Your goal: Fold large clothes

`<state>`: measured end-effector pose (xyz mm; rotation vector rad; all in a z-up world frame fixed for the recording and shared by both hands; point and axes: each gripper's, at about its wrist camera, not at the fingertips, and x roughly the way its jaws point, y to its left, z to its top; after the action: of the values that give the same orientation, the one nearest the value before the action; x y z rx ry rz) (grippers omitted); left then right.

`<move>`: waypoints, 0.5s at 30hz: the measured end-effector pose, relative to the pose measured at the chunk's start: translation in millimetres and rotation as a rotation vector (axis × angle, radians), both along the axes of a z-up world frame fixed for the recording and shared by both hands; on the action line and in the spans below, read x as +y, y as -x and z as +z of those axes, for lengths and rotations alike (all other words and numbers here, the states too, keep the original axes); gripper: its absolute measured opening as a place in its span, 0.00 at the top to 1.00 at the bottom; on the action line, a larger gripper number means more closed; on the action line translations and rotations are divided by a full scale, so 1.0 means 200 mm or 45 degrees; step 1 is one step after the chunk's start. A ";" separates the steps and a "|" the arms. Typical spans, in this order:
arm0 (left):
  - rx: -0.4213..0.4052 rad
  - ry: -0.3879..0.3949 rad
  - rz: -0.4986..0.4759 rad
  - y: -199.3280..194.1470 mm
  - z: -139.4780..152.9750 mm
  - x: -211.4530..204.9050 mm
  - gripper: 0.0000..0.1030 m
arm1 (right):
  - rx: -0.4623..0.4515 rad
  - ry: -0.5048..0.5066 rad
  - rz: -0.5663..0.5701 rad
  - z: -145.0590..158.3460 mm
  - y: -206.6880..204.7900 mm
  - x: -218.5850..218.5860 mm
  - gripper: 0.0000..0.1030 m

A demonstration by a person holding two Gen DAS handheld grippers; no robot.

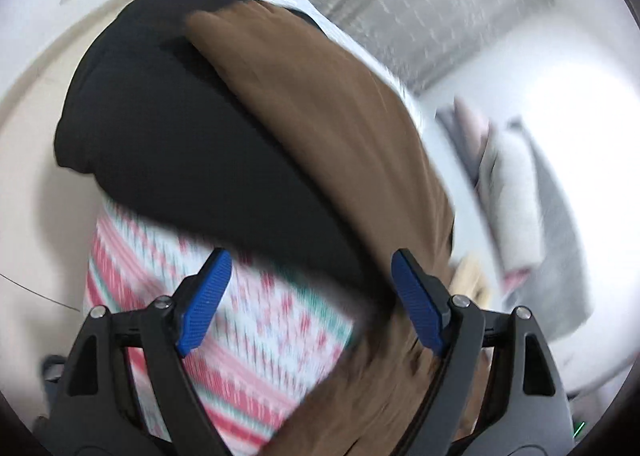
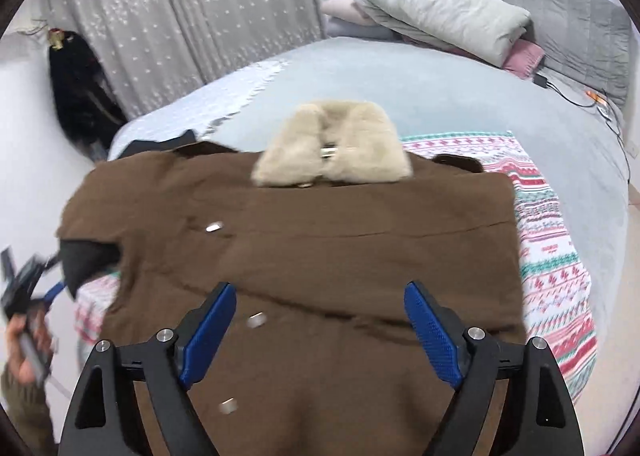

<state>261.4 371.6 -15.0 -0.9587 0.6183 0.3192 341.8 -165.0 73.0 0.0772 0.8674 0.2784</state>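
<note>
A brown coat (image 2: 320, 240) with a cream fur collar (image 2: 336, 152) lies spread on a patterned red, white and green blanket (image 2: 552, 256) on the bed (image 2: 400, 84). My right gripper (image 2: 320, 336) hovers open above the coat's lower front, with nothing between its pads. At the coat's left edge a flap of black lining (image 2: 88, 260) is turned up, and a hand (image 2: 24, 348) holds the left gripper beside it. In the blurred left wrist view, my left gripper (image 1: 312, 304) stands open over the blanket (image 1: 256, 328), with the black lining (image 1: 180, 136) and brown cloth (image 1: 320, 116) just beyond its tips.
Folded pillows (image 2: 436, 8) and a grey quilt (image 2: 580, 16) are stacked at the head of the bed. A charger with cables (image 2: 560, 88) lies at the bed's right edge. A patterned grey curtain (image 2: 180, 16) hangs behind, and a dark bundle (image 2: 80, 88) hangs on the left wall.
</note>
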 end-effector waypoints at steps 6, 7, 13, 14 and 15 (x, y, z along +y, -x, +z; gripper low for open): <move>-0.160 0.315 0.281 0.04 -0.15 0.53 0.20 | -0.088 0.033 0.135 0.02 0.37 0.17 0.14; -0.195 0.350 0.297 0.04 -0.16 0.56 0.20 | -0.093 0.030 0.130 0.00 0.37 0.17 0.14; -0.268 0.334 0.273 -0.14 -0.22 0.63 0.22 | -0.020 0.009 0.082 -0.10 0.32 0.15 0.14; -0.305 0.349 0.285 -0.15 -0.23 0.63 0.23 | -0.009 -0.014 0.089 -0.11 0.30 0.15 0.14; -0.335 0.356 0.294 -0.16 -0.23 0.64 0.23 | -0.008 -0.031 0.095 -0.12 0.29 0.15 0.14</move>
<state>293.0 500.1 -61.9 -1.3213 0.3152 0.3090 283.4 -134.2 49.4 0.0668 0.8621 0.3587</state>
